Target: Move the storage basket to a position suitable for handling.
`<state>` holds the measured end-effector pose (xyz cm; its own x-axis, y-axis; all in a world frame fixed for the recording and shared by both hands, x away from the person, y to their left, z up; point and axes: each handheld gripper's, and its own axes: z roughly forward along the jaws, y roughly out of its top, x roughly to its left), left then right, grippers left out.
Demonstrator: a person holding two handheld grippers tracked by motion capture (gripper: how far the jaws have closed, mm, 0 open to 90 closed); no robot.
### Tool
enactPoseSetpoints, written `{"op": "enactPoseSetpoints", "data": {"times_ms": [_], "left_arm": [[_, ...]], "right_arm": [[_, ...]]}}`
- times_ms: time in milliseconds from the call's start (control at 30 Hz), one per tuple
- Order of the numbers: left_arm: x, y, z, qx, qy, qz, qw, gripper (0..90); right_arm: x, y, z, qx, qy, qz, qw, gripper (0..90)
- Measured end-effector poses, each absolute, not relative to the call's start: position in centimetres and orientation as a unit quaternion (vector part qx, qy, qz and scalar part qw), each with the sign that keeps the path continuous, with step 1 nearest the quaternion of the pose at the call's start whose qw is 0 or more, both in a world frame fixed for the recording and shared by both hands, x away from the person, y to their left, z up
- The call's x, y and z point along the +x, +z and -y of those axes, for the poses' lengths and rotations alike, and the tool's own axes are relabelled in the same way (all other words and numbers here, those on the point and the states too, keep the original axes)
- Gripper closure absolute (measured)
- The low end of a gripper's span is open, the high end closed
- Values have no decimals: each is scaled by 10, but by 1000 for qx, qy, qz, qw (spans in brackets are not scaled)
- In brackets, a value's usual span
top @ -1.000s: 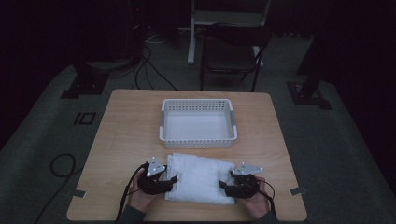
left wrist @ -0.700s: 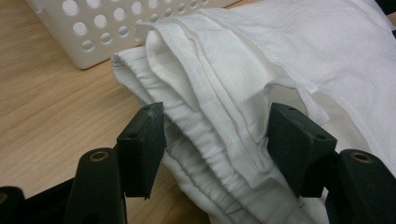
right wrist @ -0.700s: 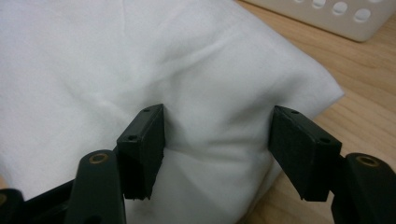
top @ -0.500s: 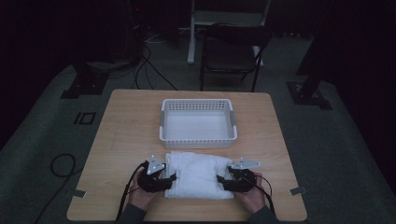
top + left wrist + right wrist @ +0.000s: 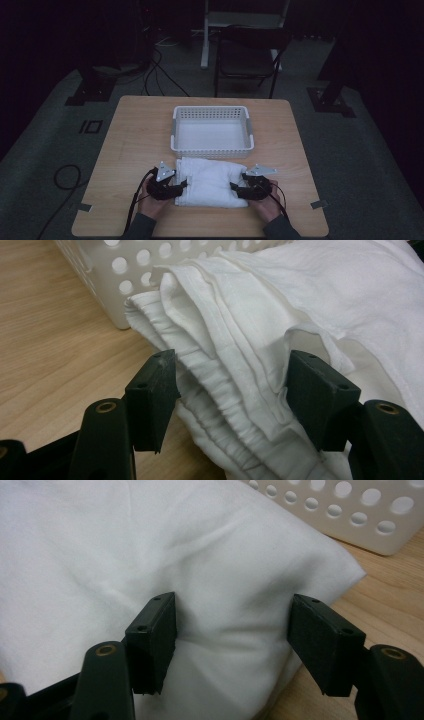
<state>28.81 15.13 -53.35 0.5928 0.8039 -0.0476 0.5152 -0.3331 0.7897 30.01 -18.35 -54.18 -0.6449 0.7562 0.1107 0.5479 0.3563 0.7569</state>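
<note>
My right gripper (image 5: 234, 187) has slid inward across the wooden table (image 5: 125, 145) since a second ago and now sits against the right edge of the folded white cloth towel (image 5: 210, 182), so both ends of the bundle are flanked and a two-sided lift looks ready. My left gripper (image 5: 181, 186) has kept its place at the towel's left edge.

In the left gripper view, my black jaws straddle the stacked hems of the towel (image 5: 240, 375); the layers fill the gap and both pads seem to touch, though I can't tell whether they press. In the right gripper view, my jaws stand apart over the smooth fold (image 5: 230, 605), the left pad on the cloth and the right pad clear of it at the corner: open, not gripping.

The gripper views show these layers and pads; the high view instead shows the towel lying just before the empty white perforated plastic basket (image 5: 212, 148), nearly touching its near wall.
</note>
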Motion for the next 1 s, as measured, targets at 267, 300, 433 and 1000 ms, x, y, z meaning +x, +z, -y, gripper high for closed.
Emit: {"op": "enactPoseSetpoints", "data": {"times_ms": [267, 300, 433, 1000], "left_arm": [[296, -534, -153, 792, 184, -420, 402, 371], [297, -534, -153, 791, 186, -421, 402, 372], [300, -534, -155, 789, 182, -425, 404, 371], [316, -535, -158, 781, 183, -438, 406, 372]], "right_arm": [[305, -538, 175, 392, 384, -821, 158, 367], [306, -537, 173, 386, 380, -824, 165, 372], [317, -539, 176, 393, 389, -821, 143, 361], [326, -521, 143, 305, 276, -877, 247, 348]]}}
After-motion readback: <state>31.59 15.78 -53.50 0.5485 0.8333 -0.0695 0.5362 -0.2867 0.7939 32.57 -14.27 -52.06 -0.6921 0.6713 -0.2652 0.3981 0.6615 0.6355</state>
